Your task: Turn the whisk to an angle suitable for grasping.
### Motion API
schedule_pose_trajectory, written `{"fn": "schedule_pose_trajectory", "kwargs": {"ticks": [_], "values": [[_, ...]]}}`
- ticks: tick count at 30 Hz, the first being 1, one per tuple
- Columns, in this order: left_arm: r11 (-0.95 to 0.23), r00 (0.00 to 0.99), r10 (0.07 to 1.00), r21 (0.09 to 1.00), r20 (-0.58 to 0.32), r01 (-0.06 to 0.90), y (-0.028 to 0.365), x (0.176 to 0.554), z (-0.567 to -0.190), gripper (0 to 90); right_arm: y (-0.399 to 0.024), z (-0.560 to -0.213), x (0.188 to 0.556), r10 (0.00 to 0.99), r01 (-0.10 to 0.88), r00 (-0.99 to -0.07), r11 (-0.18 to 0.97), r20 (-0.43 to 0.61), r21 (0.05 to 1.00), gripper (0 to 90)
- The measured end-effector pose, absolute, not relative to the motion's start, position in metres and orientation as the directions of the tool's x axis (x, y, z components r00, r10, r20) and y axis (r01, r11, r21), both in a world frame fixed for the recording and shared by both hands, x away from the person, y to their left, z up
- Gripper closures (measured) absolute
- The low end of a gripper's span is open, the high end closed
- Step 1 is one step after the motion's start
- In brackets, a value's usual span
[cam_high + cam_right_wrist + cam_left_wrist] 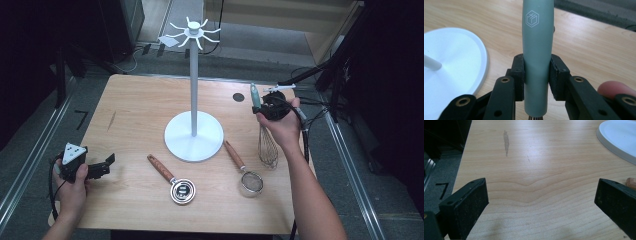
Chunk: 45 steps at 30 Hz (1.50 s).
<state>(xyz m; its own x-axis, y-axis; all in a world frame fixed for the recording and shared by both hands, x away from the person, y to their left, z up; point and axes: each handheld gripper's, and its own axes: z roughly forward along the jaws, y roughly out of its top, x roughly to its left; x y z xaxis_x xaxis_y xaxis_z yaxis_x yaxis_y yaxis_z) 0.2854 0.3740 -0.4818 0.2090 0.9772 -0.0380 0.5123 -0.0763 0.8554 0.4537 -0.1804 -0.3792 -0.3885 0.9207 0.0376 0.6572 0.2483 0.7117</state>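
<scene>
Nearest the lens, my right claw (pixel 537 75) pinches the grey-green handle of the whisk (pixel 537 50) squarely between both pads, so I judge the step is carrying it to the white hook stand (pixel 193 80); I should keep it upright, wires hanging, and lift well above the hooks before hanging it. The high view shows the whisk held off the bench (pixel 130 100) at its right side, while the left gripper view shows my left claw (pixel 541 202) spread wide over bare wood.
</scene>
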Motion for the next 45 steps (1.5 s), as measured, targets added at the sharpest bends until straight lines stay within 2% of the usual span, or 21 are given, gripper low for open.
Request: {"fn": "schedule_pose_trajectory", "kwargs": {"ticks": [22, 45], "values": [[-0.076, 0.210, 0.977, 0.856, -0.038, 0.512, 0.374, 0.285, -0.482, 0.0, -0.176, -0.365, 0.429, 0.923, 0.478, -0.382, 0.152, 0.049, 0.865, 70.5], [-0.075, 0.208, 0.977, 0.856, -0.039, 0.512, 0.374, 0.286, -0.482, 0.0, -0.153, -0.335, 0.398, 0.889, 0.267, -0.458, 0.102, 0.033, 0.958, 70.5]]}}
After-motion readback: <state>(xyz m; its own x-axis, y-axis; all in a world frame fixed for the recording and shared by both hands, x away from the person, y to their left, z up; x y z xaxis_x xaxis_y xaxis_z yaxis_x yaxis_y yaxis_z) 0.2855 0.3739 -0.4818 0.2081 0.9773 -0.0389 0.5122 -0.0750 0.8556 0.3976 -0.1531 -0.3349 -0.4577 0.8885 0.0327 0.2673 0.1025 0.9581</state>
